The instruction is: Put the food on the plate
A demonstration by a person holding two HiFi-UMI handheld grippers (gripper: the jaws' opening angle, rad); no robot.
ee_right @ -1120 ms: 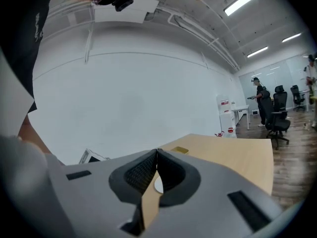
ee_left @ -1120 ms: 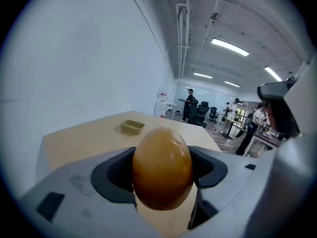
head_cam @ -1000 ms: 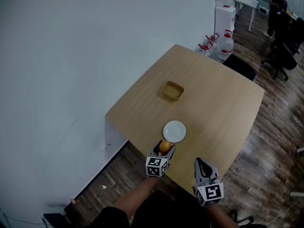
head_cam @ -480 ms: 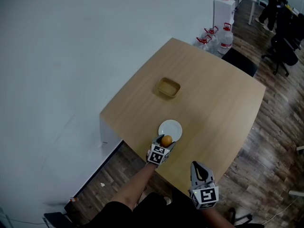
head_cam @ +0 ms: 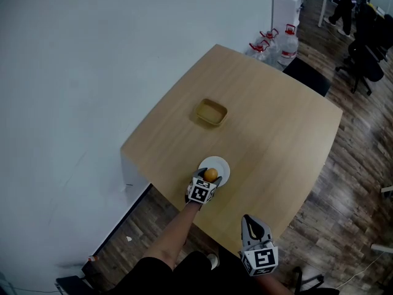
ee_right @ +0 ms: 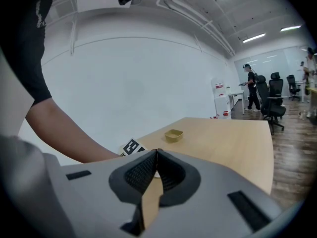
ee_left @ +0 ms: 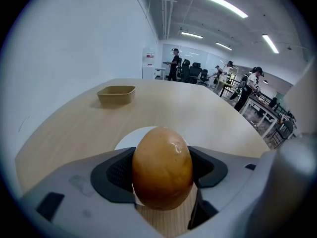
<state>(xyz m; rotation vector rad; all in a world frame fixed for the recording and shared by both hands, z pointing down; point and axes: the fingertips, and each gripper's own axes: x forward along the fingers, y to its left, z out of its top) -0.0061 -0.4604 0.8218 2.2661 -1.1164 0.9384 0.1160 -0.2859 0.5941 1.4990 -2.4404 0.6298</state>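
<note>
A brown egg-shaped piece of food [ee_left: 162,167] is clamped between the jaws of my left gripper [head_cam: 207,178]; in the head view this food [head_cam: 210,174] hangs over the near part of the small white plate [head_cam: 220,165]. The same plate [ee_left: 128,139] shows just beyond the jaws in the left gripper view. My right gripper [head_cam: 253,228] is shut with nothing in it, held off the table's near edge, below and right of the plate. Its pads [ee_right: 146,175] meet at the tips.
A shallow tan tray [head_cam: 212,112] sits on the wooden table [head_cam: 276,128] beyond the plate. Water bottles [head_cam: 287,47] and a dark chair [head_cam: 309,75] stand by the table's far corner. A white wall runs along the left; people stand at the far right.
My left gripper has carried the food forward from the table's near edge to over the plate. The right gripper has stayed low near the edge, shut.
</note>
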